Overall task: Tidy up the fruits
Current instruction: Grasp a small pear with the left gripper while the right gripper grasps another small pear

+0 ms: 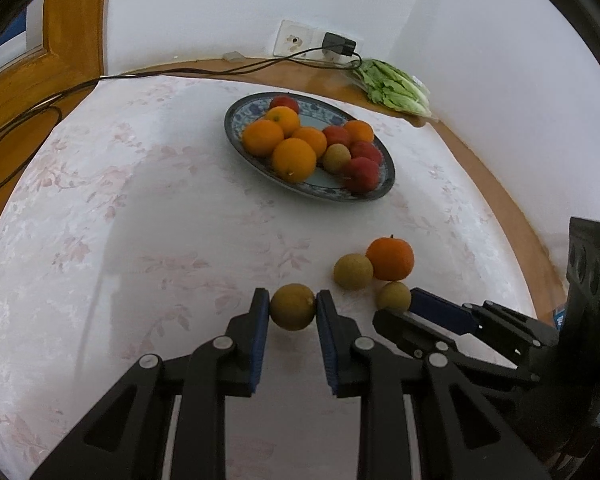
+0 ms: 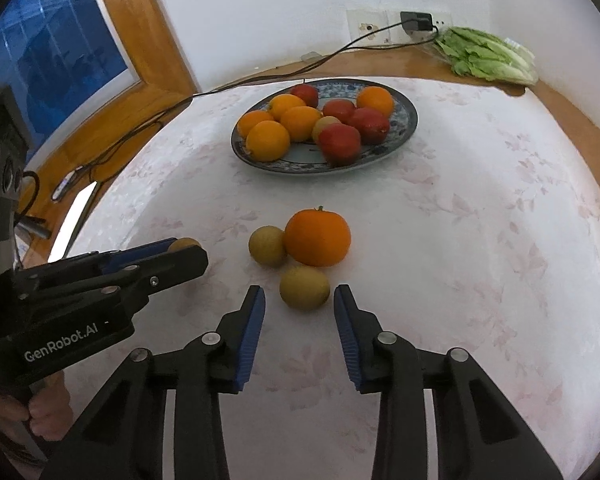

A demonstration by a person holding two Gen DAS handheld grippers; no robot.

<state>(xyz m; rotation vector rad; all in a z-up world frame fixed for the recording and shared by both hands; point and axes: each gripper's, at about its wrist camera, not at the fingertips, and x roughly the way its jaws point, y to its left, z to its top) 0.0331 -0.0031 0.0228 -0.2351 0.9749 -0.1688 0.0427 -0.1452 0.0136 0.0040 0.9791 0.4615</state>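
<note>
Holding: my left gripper [image 1: 293, 307] is squeezing a small brown fruit [image 1: 292, 306].
Reaching: my right gripper [image 2: 299, 305] is standing apart around another brown fruit [image 2: 304, 288], not touching.
Next: I think I am needing to pinch it, then carry both to the plate [image 1: 383, 186].

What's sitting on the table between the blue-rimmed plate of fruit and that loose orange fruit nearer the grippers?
Nothing: in both wrist views only bare white floral tablecloth lies between the blue-patterned plate and the loose orange fruit.

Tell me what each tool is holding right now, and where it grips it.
The left tool pinches a brownish round fruit by its sides. The right tool holds nothing; another brownish fruit sits between its open pads.
</note>
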